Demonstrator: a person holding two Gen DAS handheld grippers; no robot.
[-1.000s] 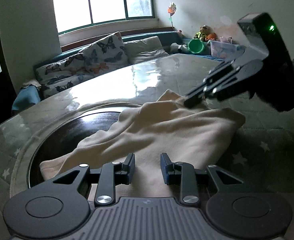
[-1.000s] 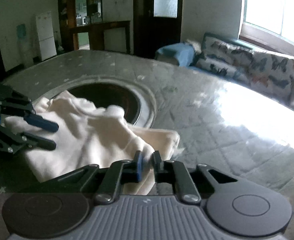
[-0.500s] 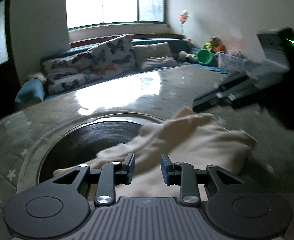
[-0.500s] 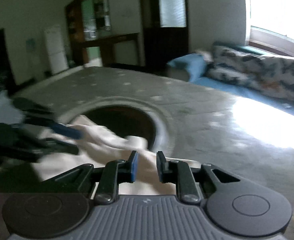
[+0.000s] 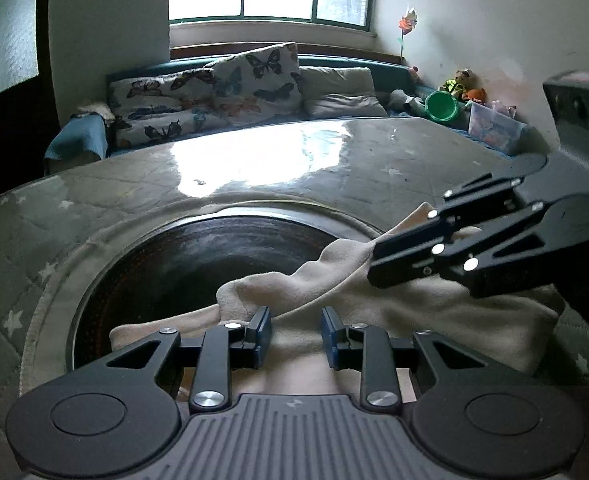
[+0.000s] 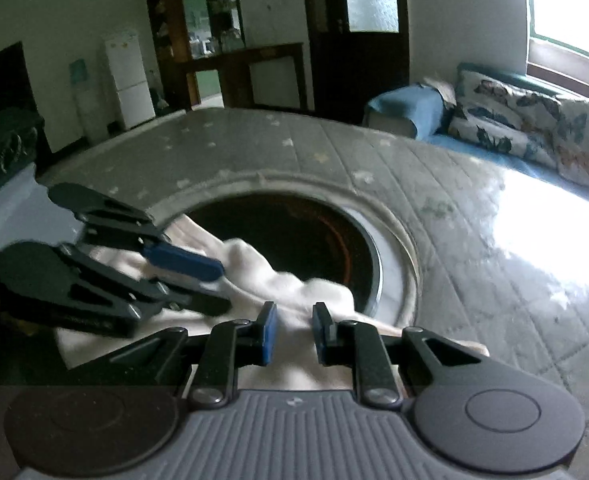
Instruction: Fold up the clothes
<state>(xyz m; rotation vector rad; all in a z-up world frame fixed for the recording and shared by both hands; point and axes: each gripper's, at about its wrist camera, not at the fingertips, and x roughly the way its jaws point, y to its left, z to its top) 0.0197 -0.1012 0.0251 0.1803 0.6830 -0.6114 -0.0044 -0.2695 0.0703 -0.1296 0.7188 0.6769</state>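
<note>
Grey table is carrying a soft, light cloth at lower centre; both narrow-open grippers, left and right, are gripping nothing; an edge fold looks best to pinch.

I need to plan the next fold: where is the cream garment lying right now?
The cream fleece garment lies on the grey star-print table cover, draped over the near rim of the dark round recess, just ahead of both claws.
</note>
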